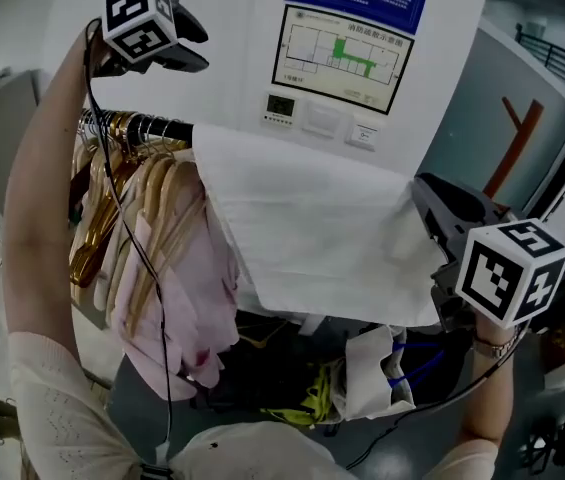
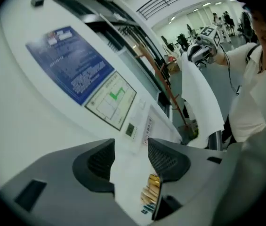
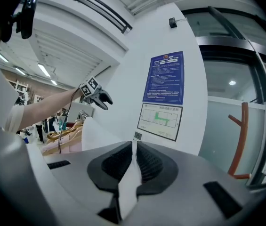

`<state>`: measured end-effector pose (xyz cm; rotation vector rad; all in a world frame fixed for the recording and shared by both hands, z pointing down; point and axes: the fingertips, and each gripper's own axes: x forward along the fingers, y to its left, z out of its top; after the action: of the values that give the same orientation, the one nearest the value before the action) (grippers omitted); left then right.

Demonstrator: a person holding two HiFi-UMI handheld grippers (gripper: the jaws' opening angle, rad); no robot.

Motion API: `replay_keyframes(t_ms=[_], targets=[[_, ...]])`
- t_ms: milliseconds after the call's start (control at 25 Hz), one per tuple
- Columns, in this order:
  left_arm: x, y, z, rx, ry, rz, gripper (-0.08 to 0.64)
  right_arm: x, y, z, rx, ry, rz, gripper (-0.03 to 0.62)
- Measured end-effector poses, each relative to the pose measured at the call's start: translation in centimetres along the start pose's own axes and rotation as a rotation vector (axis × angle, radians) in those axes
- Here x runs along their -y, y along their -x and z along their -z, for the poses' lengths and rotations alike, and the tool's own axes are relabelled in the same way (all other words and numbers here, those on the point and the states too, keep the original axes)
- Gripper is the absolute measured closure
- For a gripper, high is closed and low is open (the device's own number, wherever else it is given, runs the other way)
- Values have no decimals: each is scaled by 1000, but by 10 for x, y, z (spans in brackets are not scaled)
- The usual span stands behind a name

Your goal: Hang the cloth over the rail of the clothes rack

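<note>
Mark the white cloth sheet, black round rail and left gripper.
white cloth sheet (image 1: 312, 238), head view, its middle.
black round rail (image 1: 157, 128), head view, bare stretch.
left gripper (image 2: 130, 145), left gripper view, between open fingers.

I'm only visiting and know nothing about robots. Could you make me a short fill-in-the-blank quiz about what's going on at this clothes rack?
1. The right gripper pinches an edge of the cloth, whose colour is ____.
2. The cloth is draped over the rack's rail, and the left gripper hovers above it, empty, with its jaws ____.
3. The hangers on the rail carry a garment coloured ____.

Missing words: white; open; pink.
</note>
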<state>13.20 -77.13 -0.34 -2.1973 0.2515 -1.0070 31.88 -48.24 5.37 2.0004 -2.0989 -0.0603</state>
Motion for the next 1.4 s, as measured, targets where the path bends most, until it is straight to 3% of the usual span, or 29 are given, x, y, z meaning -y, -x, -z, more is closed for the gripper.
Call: replay_keyframes(t_ms=[120,200,360,520,560,640,720,800,880,960,1040,1200,1280,1360,1400], targets=[[7,27,-43,191,-95,-212,348,-1,-1,0,11,9,0,546],[21,48,-67,267,-128,-362,348,-2,0,0,23,15,-1,546],[65,93,-101,371,-65,-625,350,-4,3,-1,63,7,-26,546],[132,111,-118,426,3,-759,358,-3,10,-5,118,6,-43,546],[150,111,-120,426,-9,-784,382,-3,11,-4,129,11,-45,546],[181,112,-120,419,-30,-849,500,-6,14,-1,144,21,-52,546],[204,111,-114,436,16,-906,532,-8,17,1,161,37,-47,546],[223,104,-104,491,129,-907,544,-13,23,0,189,66,-35,546],[238,88,-90,558,301,-842,548,-21,34,-2,232,101,-40,546],[249,63,-71,574,470,-756,548,-29,50,0,280,120,-50,546],[253,46,-49,561,597,-745,548,-34,65,11,304,129,-24,545],[260,35,-13,506,713,-816,545,-23,84,48,282,152,121,545],[266,21,-8,524,780,-748,518,-6,92,69,256,112,181,538],[268,1,-4,554,863,-657,380,16,102,88,231,48,223,501],[268,-9,0,559,893,-623,367,29,108,95,223,14,244,495]])
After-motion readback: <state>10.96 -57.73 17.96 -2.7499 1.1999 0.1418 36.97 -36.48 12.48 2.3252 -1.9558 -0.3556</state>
